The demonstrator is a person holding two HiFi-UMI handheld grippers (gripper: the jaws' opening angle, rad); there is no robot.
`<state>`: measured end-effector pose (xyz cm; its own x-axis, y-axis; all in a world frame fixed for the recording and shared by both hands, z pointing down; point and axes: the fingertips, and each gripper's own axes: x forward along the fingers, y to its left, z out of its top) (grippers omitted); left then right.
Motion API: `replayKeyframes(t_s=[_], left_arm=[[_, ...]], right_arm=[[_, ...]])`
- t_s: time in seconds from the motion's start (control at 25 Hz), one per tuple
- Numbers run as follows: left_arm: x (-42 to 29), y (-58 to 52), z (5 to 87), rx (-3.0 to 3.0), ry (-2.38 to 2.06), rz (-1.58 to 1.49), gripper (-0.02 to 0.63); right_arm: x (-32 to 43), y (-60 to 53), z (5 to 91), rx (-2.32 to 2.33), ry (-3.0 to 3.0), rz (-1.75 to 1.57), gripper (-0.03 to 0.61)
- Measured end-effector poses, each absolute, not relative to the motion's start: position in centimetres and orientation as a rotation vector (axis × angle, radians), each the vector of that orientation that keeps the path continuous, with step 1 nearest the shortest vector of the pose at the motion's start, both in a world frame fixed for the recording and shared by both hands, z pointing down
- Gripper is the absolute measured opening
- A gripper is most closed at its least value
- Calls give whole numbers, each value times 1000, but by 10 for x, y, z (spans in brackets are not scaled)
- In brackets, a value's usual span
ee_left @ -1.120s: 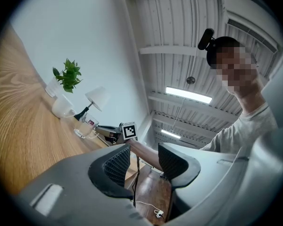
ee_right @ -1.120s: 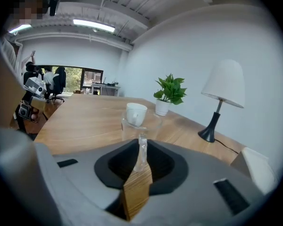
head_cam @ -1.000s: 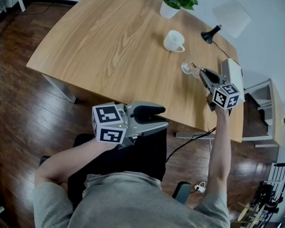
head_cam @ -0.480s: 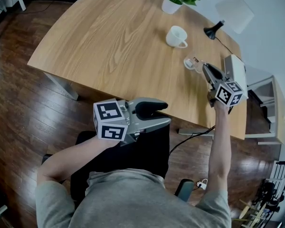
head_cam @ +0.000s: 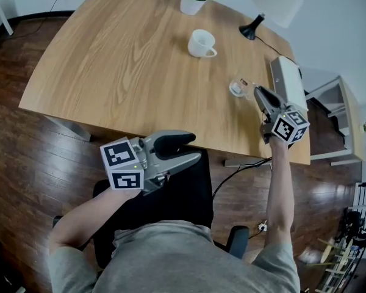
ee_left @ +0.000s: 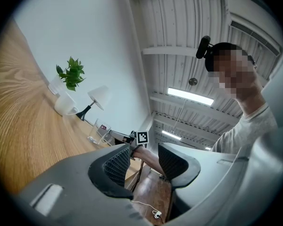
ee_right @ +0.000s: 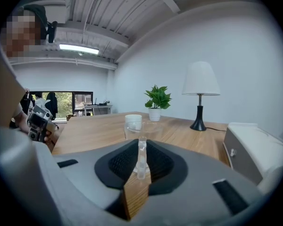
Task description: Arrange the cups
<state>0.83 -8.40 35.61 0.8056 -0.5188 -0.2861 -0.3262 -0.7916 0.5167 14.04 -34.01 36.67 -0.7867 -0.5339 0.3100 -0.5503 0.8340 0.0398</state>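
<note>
Glass cup [head_cam: 236, 88] upright, mouth up, handle pointing at right gripper [head_cam: 257, 92], which clamps handle; left gripper [head_cam: 194, 147] released, empty.

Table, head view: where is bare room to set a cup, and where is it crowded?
Bare: the left half of the table, out to the white mug, and the near strip before it. Crowded: the right end, with plant pot, lamp, white box and the glass cup in the right gripper.
</note>
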Motion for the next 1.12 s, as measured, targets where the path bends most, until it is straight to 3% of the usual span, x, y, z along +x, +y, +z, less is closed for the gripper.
replayKeyframes(t_s=[0.32,0.44,0.52,0.8,0.88,0.92,1.12], left_arm=[[13,-85,357,2543,-620,-575,172],[13,-85,354,2548,-617,-575,172],[13,-84,353,2552,-615,-573,172],[13,-83,353,2552,-613,-576,172],[13,-83,353,2552,-613,-575,172],[13,-83,354,2552,-613,-572,172],[14,-84,355,2549,-613,-566,172]], right_arm=[[138,-314,380,779,-2663,-37,75],[134,-309,381,739,-2619,-100,191],[135,-311,378,736,-2613,-119,212],[132,-320,377,597,-2658,-43,148],[130,-319,378,580,-2636,-46,114],[130,-319,378,580,-2627,-48,64],[128,-314,375,639,-2643,-45,64]])
